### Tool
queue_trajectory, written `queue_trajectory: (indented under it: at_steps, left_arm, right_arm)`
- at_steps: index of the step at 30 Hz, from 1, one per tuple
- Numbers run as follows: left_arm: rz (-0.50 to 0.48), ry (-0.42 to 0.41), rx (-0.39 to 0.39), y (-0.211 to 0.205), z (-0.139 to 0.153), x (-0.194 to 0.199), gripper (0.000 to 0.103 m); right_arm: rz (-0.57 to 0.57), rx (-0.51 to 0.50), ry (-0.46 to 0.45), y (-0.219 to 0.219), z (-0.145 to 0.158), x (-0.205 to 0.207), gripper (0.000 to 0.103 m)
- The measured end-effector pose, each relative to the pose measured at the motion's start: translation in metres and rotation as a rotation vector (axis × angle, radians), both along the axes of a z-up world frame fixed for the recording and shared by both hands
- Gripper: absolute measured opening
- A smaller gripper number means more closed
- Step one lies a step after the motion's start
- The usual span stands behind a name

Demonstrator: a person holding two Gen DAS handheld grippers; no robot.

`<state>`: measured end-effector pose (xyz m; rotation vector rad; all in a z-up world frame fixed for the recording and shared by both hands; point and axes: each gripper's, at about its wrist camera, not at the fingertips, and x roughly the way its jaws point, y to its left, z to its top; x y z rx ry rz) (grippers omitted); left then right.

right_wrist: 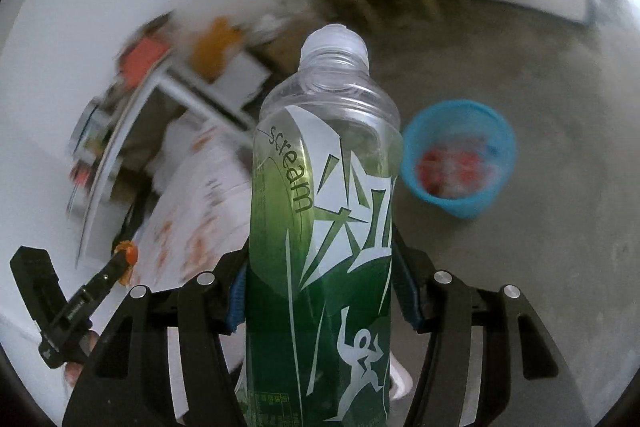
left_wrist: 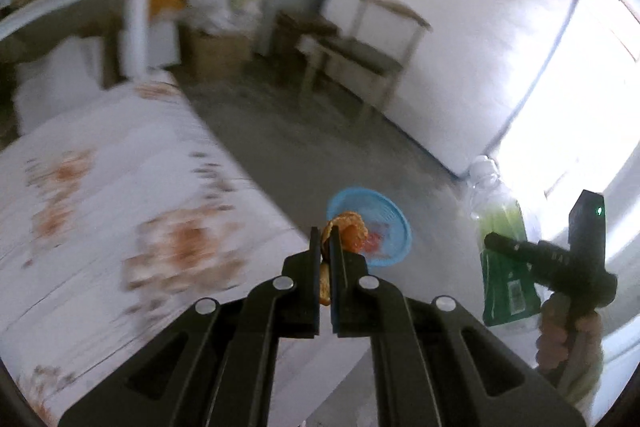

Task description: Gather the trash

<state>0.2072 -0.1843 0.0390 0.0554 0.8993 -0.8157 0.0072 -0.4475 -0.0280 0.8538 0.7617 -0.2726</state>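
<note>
1. While both hands were off the table, the left gripper [left_wrist: 329, 247] was clenched on a piece of orange peel [left_wrist: 350, 235], which stuck up past its fingertips and also showed lower down in the narrow slot between its jaws.
2. Gripped between the blue-padded jaws of the right gripper [right_wrist: 320, 263] was a plastic bottle [right_wrist: 324, 219] with a green and white label; the bottle pointed away from the camera, its clear neck and pale cap at the far end.
3. Seen from the left wrist, that bottle [left_wrist: 502, 247] stood at the right edge, with the person's hand [left_wrist: 568, 331] wrapped around the dark handle of the right gripper below it.
4. Seen from the right wrist, the left gripper [right_wrist: 126, 255] sat low at the left, carrying its peel [right_wrist: 127, 254] over the edge of the floral cloth.
5. Beyond the fingertips, a blue bin [right_wrist: 460, 157] stood on the grey concrete floor [right_wrist: 540, 267], with red and pale scraps inside.
6. To the left lay a table covered in a white cloth with orange flowers [left_wrist: 120, 207].
7. Farther back, a wooden chair [left_wrist: 372, 55] stood against the white wall, and a cardboard box [left_wrist: 216, 51] sat near the corner; the rest was blurred.
</note>
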Motion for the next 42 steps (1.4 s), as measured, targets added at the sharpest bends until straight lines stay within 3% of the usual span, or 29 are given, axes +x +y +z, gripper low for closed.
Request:
queue_trajectory:
  at_steps: [6, 10, 14, 16, 18, 22, 28, 31, 36, 40, 42]
  left_arm:
    - [-0.103, 0.176, 0.125, -0.114, -0.059, 0.032, 0.003]
    - [-0.105, 0.224, 0.219, -0.175, -0.1, 0.057, 0.003]
    - [-0.099, 0.255, 0.248, -0.23, -0.127, 0.087, 0.004]
    - [-0.085, 0.241, 0.236, -0.25, -0.13, 0.099, 0.013]
    - [-0.05, 0.228, 0.216, -0.26, -0.132, 0.11, 0.047]
    - [-0.003, 0.228, 0.128, -0.246, -0.126, 0.119, 0.053]
    - [-0.014, 0.217, 0.083, -0.213, -0.11, 0.112, 0.053]
    - [-0.018, 0.206, 0.05, -0.194, -0.093, 0.1, 0.053]
    - [-0.035, 0.109, 0.006, -0.149, -0.048, 0.064, 0.066]
    - [-0.049, 0.012, -0.012, -0.105, -0.016, 0.022, 0.079]
    - [-0.037, -0.026, -0.03, -0.08, -0.005, -0.002, 0.092]
  right_arm:
    - [-0.058, 0.187, 0.065, -0.051, -0.069, -0.002, 0.056]
    - [-0.053, 0.273, 0.114, -0.08, -0.11, 0.025, 0.056]
    - [-0.069, 0.303, 0.144, -0.117, -0.133, 0.06, 0.056]
    - [-0.075, 0.27, 0.154, -0.138, -0.14, 0.086, 0.062]
    - [-0.079, 0.228, 0.183, -0.152, -0.149, 0.108, 0.071]
    - [-0.072, 0.183, 0.243, -0.155, -0.172, 0.13, 0.071]
    - [-0.074, 0.18, 0.248, -0.142, -0.18, 0.114, 0.072]
    - [-0.069, 0.152, 0.222, -0.133, -0.166, 0.098, 0.072]
    - [-0.05, 0.09, 0.18, -0.113, -0.134, 0.067, 0.072]
    - [0.01, -0.064, 0.156, -0.069, -0.085, 0.037, 0.078]
    - [0.045, -0.159, 0.139, -0.039, -0.062, 0.024, 0.086]
